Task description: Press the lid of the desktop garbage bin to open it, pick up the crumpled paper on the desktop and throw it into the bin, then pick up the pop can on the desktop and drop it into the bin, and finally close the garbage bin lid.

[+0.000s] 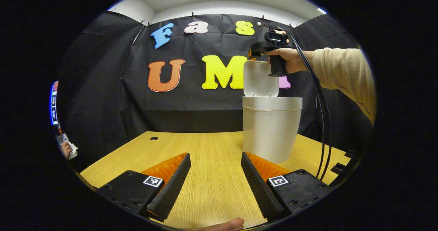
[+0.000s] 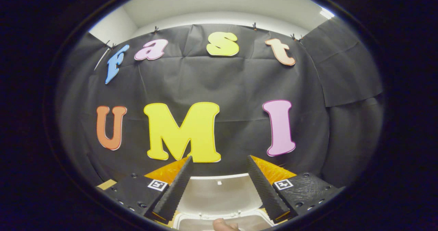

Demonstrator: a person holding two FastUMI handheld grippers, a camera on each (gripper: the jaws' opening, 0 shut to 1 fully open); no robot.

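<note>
Two open grippers [image 1: 215, 159] — one bin [image 1: 272, 128]

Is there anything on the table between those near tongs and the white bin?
Nothing. In the left gripper view, bare wooden table runs from the open left tongs up to the bin, whose lid stands up.

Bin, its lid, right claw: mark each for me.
Bin [image 1: 272, 131]: left gripper view, front wall of the body.
Lid [image 1: 260, 78]: left gripper view, inner face of the raised flap.
Right claw [image 2: 219, 186]: right gripper view, midway between its open fingertips, above the lid.
</note>
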